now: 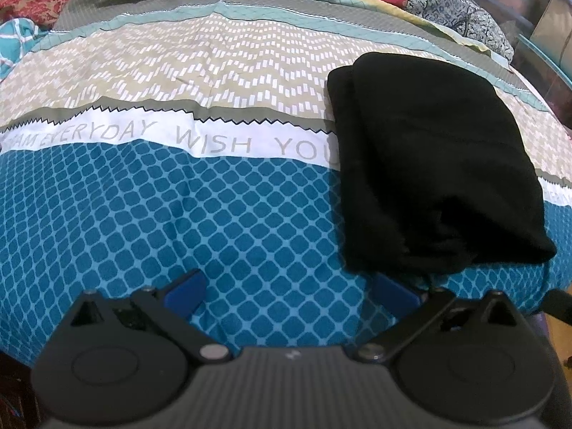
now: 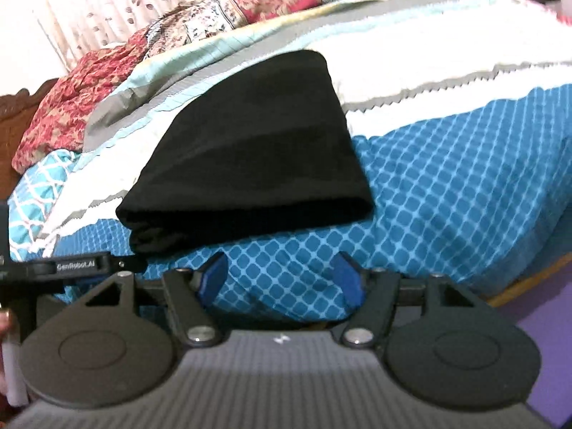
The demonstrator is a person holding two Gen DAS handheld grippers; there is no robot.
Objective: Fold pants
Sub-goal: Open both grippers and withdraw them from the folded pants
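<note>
The black pants [image 1: 429,164] lie folded into a compact bundle on the bed, right of centre in the left wrist view. In the right wrist view the pants [image 2: 250,157] lie just ahead and left of centre. My left gripper [image 1: 291,291] is open and empty, with blue fingertips [image 1: 186,291] wide apart over the blue sheet, just short of the bundle's near edge. My right gripper [image 2: 282,279] is open and empty, with blue fingertips [image 2: 348,280] spread at the bed's near edge below the bundle. The left gripper's arm [image 2: 71,268] shows at the left of the right wrist view.
The bedsheet [image 1: 178,196] has blue diamond, white lettered and beige bands. Red floral bedding [image 2: 71,100] and patterned pillows [image 1: 457,3] pile at the far side. The bed's wooden edge [image 2: 529,279] and purple floor [image 2: 550,321] show at right.
</note>
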